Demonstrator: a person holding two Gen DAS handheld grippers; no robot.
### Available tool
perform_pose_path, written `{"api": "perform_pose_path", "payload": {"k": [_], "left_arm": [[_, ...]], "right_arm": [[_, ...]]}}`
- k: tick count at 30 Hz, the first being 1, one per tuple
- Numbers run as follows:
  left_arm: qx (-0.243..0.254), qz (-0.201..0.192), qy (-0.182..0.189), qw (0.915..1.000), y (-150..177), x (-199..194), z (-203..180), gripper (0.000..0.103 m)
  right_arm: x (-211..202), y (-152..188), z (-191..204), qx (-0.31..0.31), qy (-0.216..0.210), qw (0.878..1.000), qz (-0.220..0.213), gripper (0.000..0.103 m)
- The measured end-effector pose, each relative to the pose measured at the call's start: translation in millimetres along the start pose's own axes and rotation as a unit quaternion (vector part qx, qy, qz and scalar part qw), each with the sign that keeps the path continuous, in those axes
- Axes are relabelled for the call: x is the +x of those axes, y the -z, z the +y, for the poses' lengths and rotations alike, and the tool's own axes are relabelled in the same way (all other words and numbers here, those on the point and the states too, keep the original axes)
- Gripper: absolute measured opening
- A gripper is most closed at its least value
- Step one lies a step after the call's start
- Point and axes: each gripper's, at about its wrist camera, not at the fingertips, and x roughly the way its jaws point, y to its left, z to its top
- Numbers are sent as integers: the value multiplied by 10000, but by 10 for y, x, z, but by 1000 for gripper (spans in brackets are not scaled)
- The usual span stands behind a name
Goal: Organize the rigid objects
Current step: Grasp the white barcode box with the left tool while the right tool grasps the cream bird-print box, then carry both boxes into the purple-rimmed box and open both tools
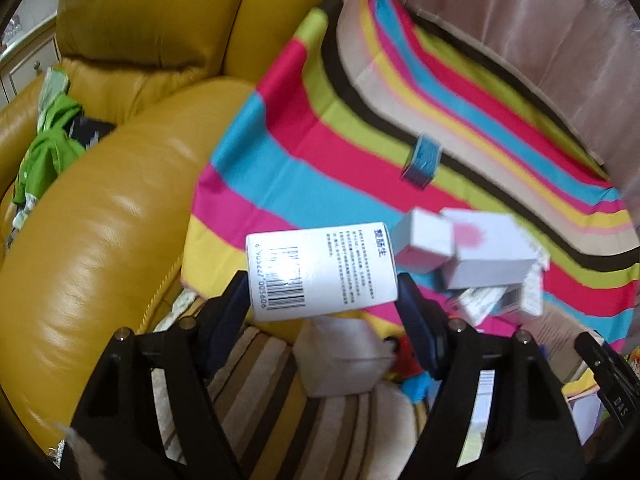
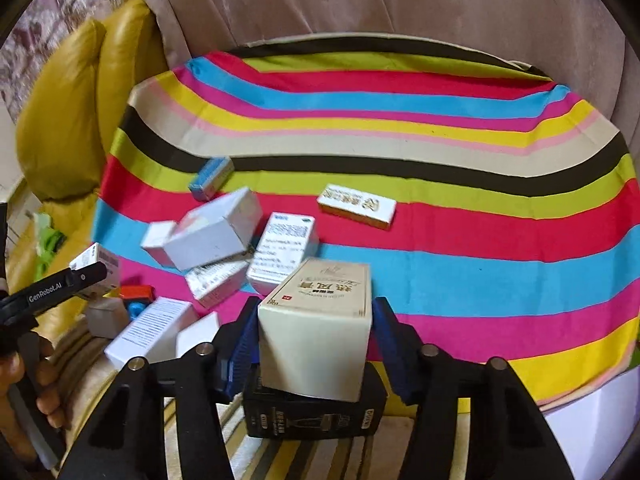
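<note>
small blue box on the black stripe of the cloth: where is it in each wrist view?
Left wrist: the small blue box sits right of centre, upper middle, beyond the white boxes.
Right wrist: it lies left of centre, behind the large white box.
Shared landmark: the black stripe of the striped cloth, which the box rests against in both views.

Both grippers gripping, angled down.
Left gripper (image 1: 322, 292) and right gripper (image 2: 316, 328) each seem clamped on a box.
</note>
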Motion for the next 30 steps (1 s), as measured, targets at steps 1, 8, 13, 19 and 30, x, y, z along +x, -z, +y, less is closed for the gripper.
{"api": "perform_pose_path", "payload": {"k": [1,8,13,19,30], "left_arm": [[67,-138,23,9999,6,-67,-27,75],[495,-890,125,9947,68,-420,-201,75],[882,-1050,302,9901,188,-582,-348,75],[1248,-1035,678,9844,367,-807,-549,75],[1856,-110,1417,9723,823,-867,-946,75]], "right_arm": [[-49,10,-10,10,-36,9999,-106,55],[-382,77,49,-107,-312,9966,-760,55],[-545,176,65,-164,-384,9955,-845,55],[-687,342,-18,-51,-578,9959,-688,54],[-662,648,-29,-199,-525,9984,11,52]]}}
